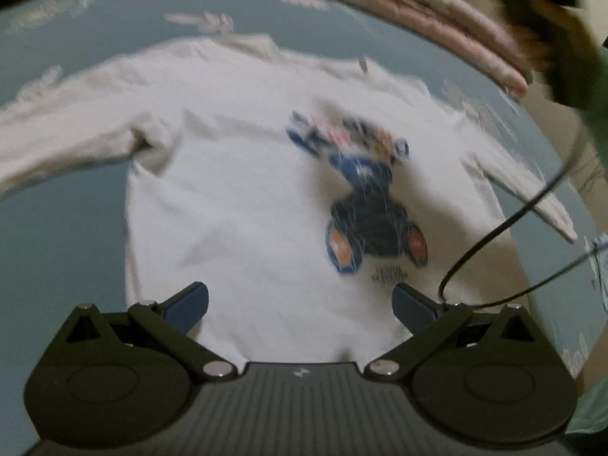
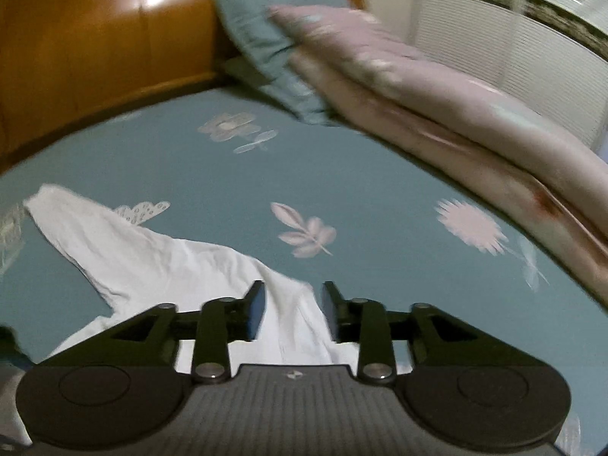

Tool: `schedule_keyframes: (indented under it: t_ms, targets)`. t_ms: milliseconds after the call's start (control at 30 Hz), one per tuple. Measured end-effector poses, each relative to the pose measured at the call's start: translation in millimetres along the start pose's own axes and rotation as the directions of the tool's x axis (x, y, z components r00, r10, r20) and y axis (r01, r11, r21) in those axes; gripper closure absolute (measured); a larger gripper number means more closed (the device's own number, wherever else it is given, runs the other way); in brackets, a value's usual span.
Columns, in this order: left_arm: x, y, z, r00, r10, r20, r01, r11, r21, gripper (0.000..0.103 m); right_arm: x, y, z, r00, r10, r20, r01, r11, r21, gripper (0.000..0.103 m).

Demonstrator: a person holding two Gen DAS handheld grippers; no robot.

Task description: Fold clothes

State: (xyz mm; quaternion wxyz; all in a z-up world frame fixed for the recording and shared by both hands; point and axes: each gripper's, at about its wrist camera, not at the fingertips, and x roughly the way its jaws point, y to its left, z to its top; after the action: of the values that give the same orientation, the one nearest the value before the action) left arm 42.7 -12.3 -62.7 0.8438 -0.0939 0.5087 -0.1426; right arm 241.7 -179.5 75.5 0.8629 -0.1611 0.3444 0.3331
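The left gripper (image 1: 300, 304) hangs over the hem end of the shirt (image 1: 235, 209), its two blue-padded fingers (image 1: 188, 304) spread wide with nothing between them but the cloth lying flat below; they pinch nothing. The right gripper (image 2: 292, 311) points across the shirt's shoulder. Its jaws stand partly apart, and a fold of white cloth shows in the gap between them, but the pads do not appear to press on it, so I read it as let go rather than held.

The shirt is a white long-sleeved top with a dark printed figure (image 1: 364, 197) on the chest. It lies face up and spread on the bedsheet (image 2: 361, 174), one sleeve (image 2: 91, 235) reaching out away from the body towards the wooden headboard (image 2: 95, 45); the other sleeve runs off the opposite side of the body in the left view. A black cable (image 1: 505, 224) crosses above the shirt's edge near that far sleeve.

Beyond the shirt, a folded pink quilt (image 2: 437, 106) and a pillow (image 2: 262, 41) sit against the headboard, well apart from it.

The shirt looks light, limp and thin: it will sag and crease wherever it is unsupported, and it should slide easily over the sheet. A pinch at a cuff, a shoulder seam or a hem corner seems the best hold, since flat cloth in the middle gives the fingers little to catch.
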Motion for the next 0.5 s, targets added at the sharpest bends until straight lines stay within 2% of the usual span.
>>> schedule_keyframes:
  t_ms: [67, 167, 333, 500]
  targets:
    - [9, 2, -7, 0.999, 0.029, -0.045, -0.029, 1.0, -0.009, 0.001, -30, -9, -21, 0.999, -0.038, 0.0, 0.038, 0.997, 0.071, 0.058]
    - [7, 1, -17, 0.997, 0.047, -0.056, -0.047, 0.999, 0.007, 0.001, -62, -17, -58, 0.997, -0.078, -0.027, 0.081, 0.986, 0.143, 0.057]
    - [0, -10, -23, 0.985, 0.112, -0.132, -0.108, 0.993, 0.041, 0.001, -104, -30, -127, 0.982, -0.152, -0.11, 0.177, 0.944, 0.278, 0.054]
    - [-6, -37, -16, 0.99, 0.101, -0.096, -0.089, 0.989, 0.114, 0.001, -119, -33, -189, 0.988, -0.083, -0.127, 0.135, 0.86, 0.492, 0.053]
